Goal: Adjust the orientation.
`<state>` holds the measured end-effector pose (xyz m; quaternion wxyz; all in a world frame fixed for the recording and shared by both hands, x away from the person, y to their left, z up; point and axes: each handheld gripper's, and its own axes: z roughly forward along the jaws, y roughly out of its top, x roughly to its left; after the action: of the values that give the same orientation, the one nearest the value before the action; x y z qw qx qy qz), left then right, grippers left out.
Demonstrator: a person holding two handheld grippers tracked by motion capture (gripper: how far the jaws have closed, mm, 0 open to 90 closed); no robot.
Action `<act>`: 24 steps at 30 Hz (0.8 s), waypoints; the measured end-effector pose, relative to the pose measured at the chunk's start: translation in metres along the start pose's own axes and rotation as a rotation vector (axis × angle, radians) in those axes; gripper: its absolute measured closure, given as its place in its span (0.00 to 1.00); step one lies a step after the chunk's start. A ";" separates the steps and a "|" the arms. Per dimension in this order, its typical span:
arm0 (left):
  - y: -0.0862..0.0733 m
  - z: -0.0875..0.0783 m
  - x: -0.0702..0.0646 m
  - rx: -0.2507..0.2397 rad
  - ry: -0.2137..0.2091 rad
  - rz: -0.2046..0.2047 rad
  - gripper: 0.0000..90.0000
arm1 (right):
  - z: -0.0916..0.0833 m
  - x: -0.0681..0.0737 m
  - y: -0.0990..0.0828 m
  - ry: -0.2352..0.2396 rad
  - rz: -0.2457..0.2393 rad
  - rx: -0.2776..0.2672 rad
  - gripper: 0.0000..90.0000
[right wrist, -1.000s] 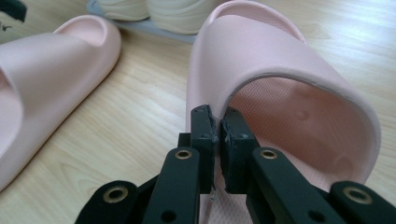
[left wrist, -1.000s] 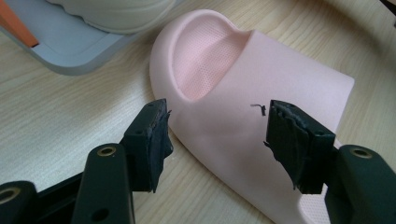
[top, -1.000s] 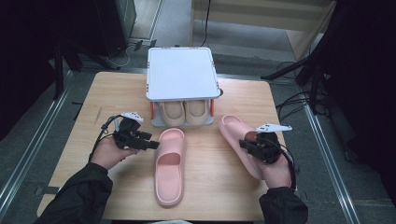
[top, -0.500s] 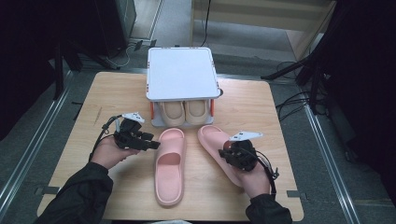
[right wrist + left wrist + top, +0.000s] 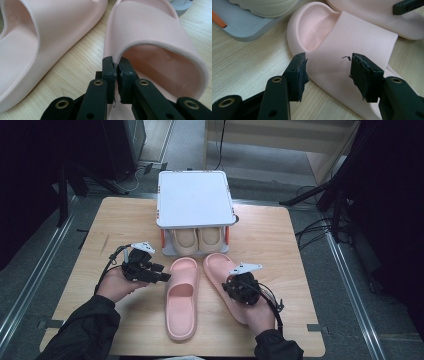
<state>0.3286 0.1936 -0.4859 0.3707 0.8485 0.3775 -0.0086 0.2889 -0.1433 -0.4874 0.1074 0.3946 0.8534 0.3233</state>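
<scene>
The table carries a white-topped rack at its far middle, with a beige pair tucked on the shelf beneath. In front of the rack lie two pink slippers. The left slipper lies where it did a second ago, toe just short of the rack. The right slipper has been dragged in from the right and now sits just beside its mate, angled slightly, toe toward the shelf. The right gripper is clenched on the edge of that slipper's strap and has come inward with it. The left gripper has its jaws spread over the left slipper's strap, pads not pressing; they have just been closing a little. The pair looks gathered, so shelving probably comes next.
</scene>
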 end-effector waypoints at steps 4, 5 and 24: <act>-0.001 0.000 0.000 -0.002 -0.002 -0.002 0.51 | 0.004 0.006 0.000 -0.012 -0.015 0.006 0.94; -0.001 0.000 0.000 0.000 0.000 0.001 0.51 | 0.006 0.008 0.000 -0.011 -0.013 0.009 0.94; -0.011 -0.007 0.001 -0.013 0.020 0.004 0.52 | -0.011 0.001 0.005 0.083 0.001 -0.076 0.78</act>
<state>0.3207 0.2035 -0.4885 0.3722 0.8470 0.3794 0.0032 0.2861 -0.1451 -0.4755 0.0868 0.3770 0.8440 0.3715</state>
